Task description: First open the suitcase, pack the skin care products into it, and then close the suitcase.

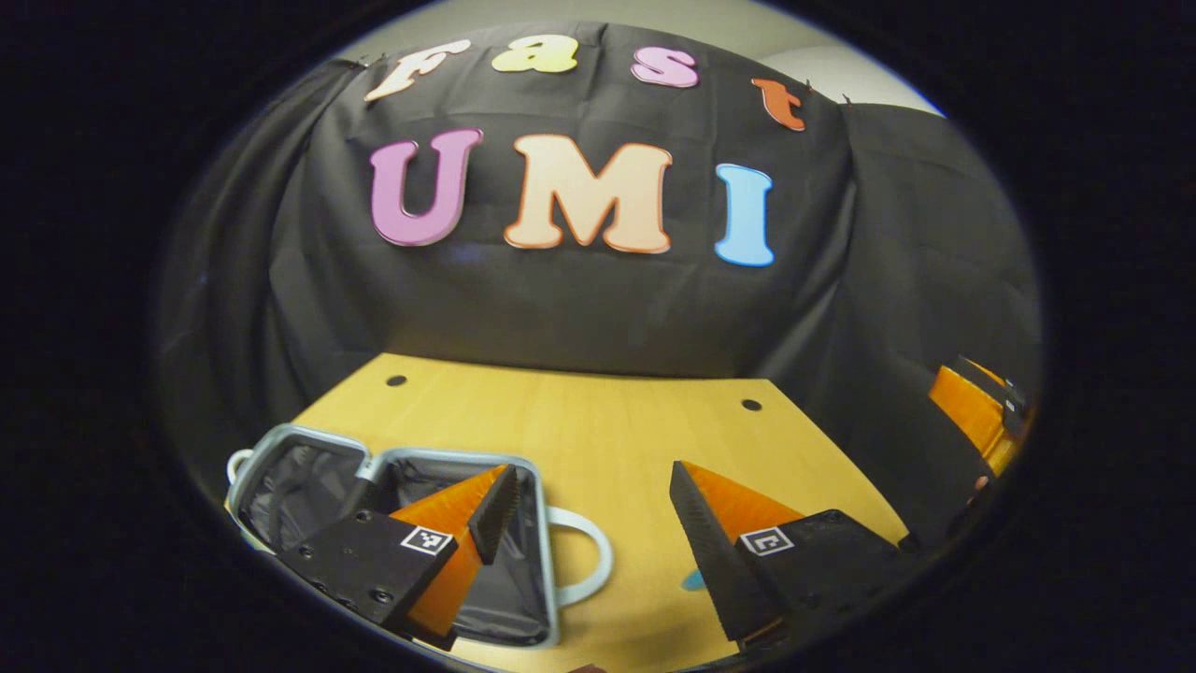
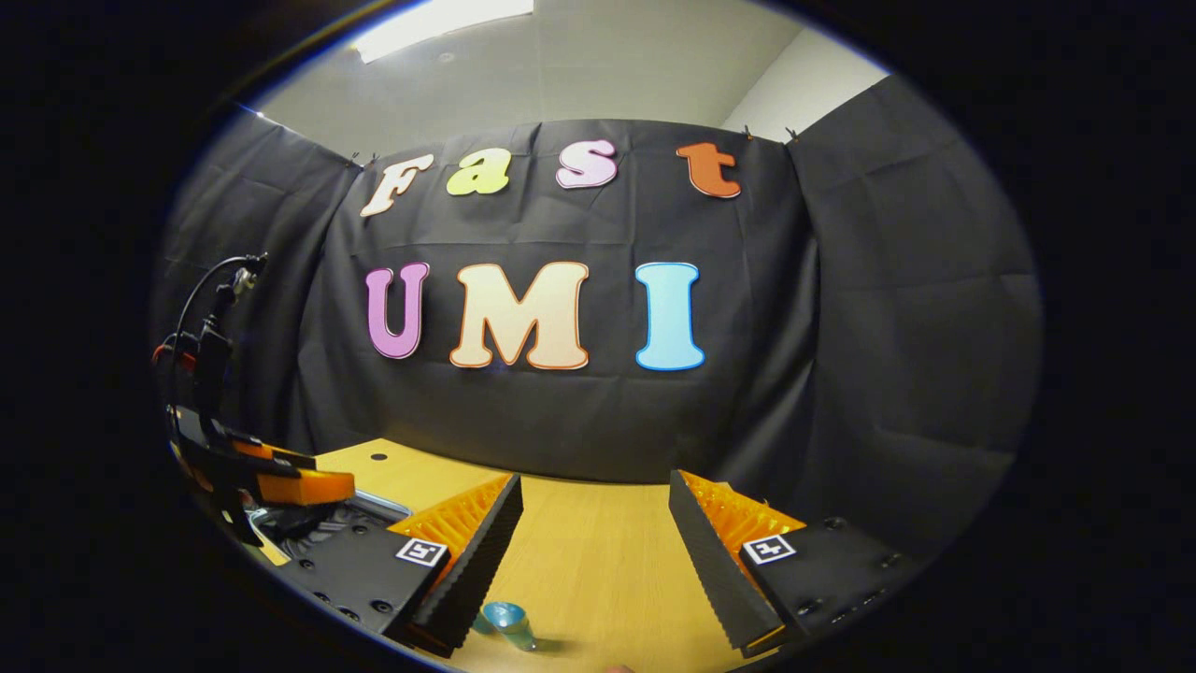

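So the suitcase (image 1: 392, 523) lies open on the wooden table (image 1: 598, 421), grey lining showing, white handle sticking out toward the middle. The left gripper (image 1: 593, 523) hangs right above it with its fingers spread wide and nothing between them; one finger (image 1: 467, 523) sits over the case's open compartment, the other over bare table. The right gripper (image 2: 593, 551) is also wide open and empty, hovering over the tabletop. Just below its fingers there's a small teal-capped bottle (image 2: 505, 622) on the table, near the bottom edge of the right gripper view. Nothing blocks the way between that bottle and the case.
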### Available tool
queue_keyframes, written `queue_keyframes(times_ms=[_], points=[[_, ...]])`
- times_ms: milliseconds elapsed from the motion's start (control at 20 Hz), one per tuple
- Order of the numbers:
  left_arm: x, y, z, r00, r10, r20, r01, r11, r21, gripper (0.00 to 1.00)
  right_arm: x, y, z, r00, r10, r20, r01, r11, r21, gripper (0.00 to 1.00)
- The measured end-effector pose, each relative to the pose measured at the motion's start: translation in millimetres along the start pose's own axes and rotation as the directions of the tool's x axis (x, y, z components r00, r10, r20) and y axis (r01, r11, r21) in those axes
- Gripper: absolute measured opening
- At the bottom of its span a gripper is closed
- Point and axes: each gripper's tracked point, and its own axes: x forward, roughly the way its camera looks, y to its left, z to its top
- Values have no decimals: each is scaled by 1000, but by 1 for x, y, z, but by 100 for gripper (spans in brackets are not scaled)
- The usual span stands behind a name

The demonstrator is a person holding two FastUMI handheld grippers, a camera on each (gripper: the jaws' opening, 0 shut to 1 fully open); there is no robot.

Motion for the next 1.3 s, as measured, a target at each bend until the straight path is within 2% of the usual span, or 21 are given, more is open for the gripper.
queue_keyframes(times_ms=[250, 600, 900, 950, 1000, 1050, 1150, 1250, 1300], points=[[14, -41, -46, 992, -72, -106, 72, 997, -12, 95, -7, -24, -10, 999, -20, -25, 20, 1000, -10, 99], [28, -80, -92, 966, -161, -201, 156, 987, -42, 95, -13, -45, -27, 997, -48, -65, 46, 999, -22, 99], [45, -83, -131, 952, -169, -254, 164, 986, -42, 94, -17, -49, -35, 995, -50, -83, 46, 998, -50, 99], [48, -83, -138, 950, -168, -264, 163, 986, -42, 90, -18, -50, -36, 995, -50, -87, 46, 997, -57, 99], [53, -85, -145, 947, -169, -272, 163, 986, -44, 94, -19, -49, -38, 995, -50, -91, 44, 997, -64, 99], [57, -86, -152, 945, -170, -281, 163, 986, -47, 93, -21, -49, -40, 994, -47, -97, 40, 997, -71, 99], [66, -91, -162, 938, -176, -297, 165, 984, -62, 88, -22, -47, -45, 993, -42, -107, 33, 996, -84, 99], [74, -95, -170, 936, -176, -305, 165, 984, -64, 78, -23, -44, -48, 993, -33, -113, 23, 996, -91, 99], [77, -98, -173, 936, -175, -306, 164, 985, -62, 70, -23, -41, -50, 993, -27, -114, 16, 996, -92, 99]])
